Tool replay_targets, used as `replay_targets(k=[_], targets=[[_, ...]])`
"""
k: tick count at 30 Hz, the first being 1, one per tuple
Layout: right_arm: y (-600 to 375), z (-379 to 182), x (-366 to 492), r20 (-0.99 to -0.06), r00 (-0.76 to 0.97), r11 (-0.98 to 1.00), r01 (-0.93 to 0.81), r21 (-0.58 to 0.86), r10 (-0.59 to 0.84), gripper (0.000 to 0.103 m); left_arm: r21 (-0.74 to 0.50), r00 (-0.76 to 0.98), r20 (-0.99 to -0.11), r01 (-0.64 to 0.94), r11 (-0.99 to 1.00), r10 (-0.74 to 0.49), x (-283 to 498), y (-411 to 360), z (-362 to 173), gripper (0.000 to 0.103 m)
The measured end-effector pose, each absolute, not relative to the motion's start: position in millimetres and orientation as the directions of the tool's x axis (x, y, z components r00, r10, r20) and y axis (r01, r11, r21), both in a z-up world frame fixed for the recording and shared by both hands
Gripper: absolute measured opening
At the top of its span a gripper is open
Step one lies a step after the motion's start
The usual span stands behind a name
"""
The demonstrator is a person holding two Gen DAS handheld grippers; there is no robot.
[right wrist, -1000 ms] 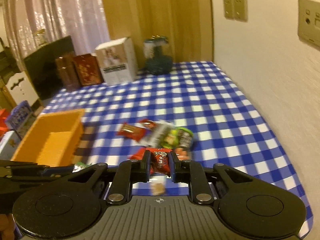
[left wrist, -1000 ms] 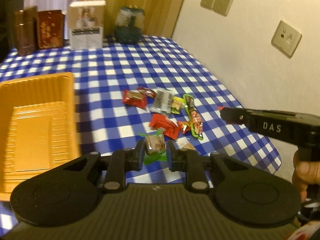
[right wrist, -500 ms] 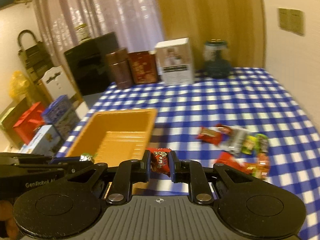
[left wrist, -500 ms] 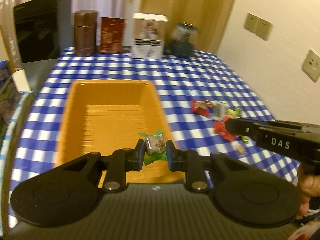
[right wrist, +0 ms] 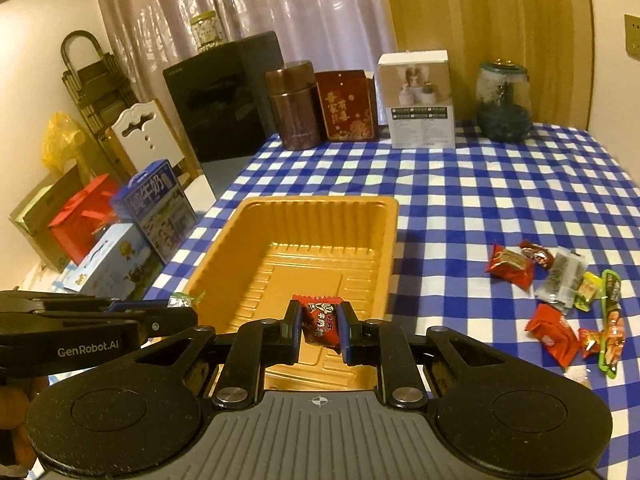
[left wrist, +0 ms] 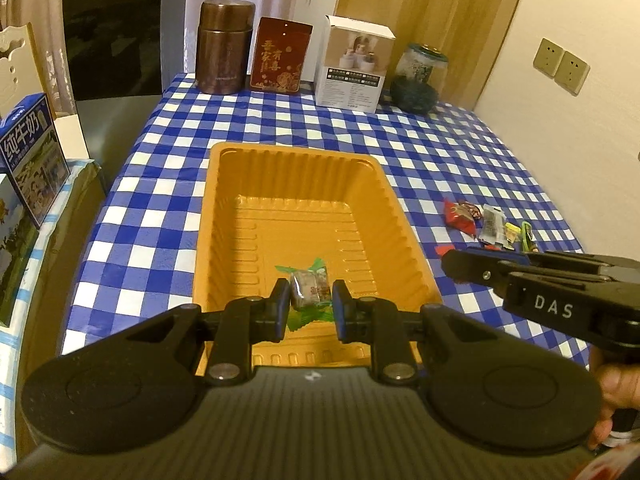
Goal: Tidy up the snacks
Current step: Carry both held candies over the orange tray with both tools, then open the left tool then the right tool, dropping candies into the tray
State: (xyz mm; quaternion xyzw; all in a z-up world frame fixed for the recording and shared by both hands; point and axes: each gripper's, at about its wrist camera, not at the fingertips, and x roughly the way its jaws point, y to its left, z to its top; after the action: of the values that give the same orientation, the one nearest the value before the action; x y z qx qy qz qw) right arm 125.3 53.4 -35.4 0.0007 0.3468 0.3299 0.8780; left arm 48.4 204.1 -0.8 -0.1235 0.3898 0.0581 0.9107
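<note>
An orange plastic tray (left wrist: pixel 224 208) (right wrist: pixel 394 216) lies on the blue checked tablecloth with nothing inside it. My left gripper (left wrist: pixel 308 296) is shut on a green-wrapped candy (left wrist: pixel 310 290) and hangs over the tray's near end. My right gripper (right wrist: pixel 319 322) is shut on a red-wrapped candy (right wrist: pixel 320 322), also over the tray's near end. Each gripper shows in the other's view: the right gripper (left wrist: pixel 448 264) beside the tray's right rim, the left gripper (right wrist: pixel 188 316) at its left rim. A pile of loose snacks (right wrist: pixel 560 292) (left wrist: pixel 488 224) lies to the right of the tray.
At the table's far edge stand a brown canister (left wrist: pixel 225 46), a red box (left wrist: pixel 280 56), a white box (left wrist: pixel 354 64) and a glass jar (left wrist: pixel 418 76). Milk cartons (right wrist: pixel 156 208) and bags sit off the table's left side. A wall runs along the right.
Both grippers swung left from the snack pile to above the orange tray, each still carrying its candy. The tray has come to the centre of both views.
</note>
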Motion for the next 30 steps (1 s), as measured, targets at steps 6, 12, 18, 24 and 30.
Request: replay_targets(k=[6, 12, 18, 24, 30], targets=[[60, -42, 131, -0.62, 0.533, 0.783, -0.578, 0.229, 0.575, 0.019, -0.173, 0.679, -0.734, -0.203, 0.964, 0.011, 56, 211, -10, 0.031], [64, -47, 133, -0.627, 0.525, 0.782, -0.579, 0.232, 0.575, 0.019, -0.164, 0.673, -0.739, -0.22, 0.962, 0.028, 52, 218, -14, 0.037], [69, -48, 133, -0.624, 0.511, 0.77, -0.589, 0.247, 0.591, 0.019, -0.165, 0.67, -0.742, -0.234, 0.958, 0.035, 46, 224, -14, 0.037], [73, -46, 134, -0.604, 0.489, 0.745, -0.601, 0.289, 0.629, 0.024, -0.167, 0.668, -0.743, -0.251, 0.953, 0.046, 42, 231, -13, 0.038], [65, -41, 136, -0.579, 0.512, 0.756, -0.566, 0.328, 0.634, 0.071, -0.162, 0.666, -0.743, -0.273, 0.948, 0.065, 40, 236, -11, 0.039]])
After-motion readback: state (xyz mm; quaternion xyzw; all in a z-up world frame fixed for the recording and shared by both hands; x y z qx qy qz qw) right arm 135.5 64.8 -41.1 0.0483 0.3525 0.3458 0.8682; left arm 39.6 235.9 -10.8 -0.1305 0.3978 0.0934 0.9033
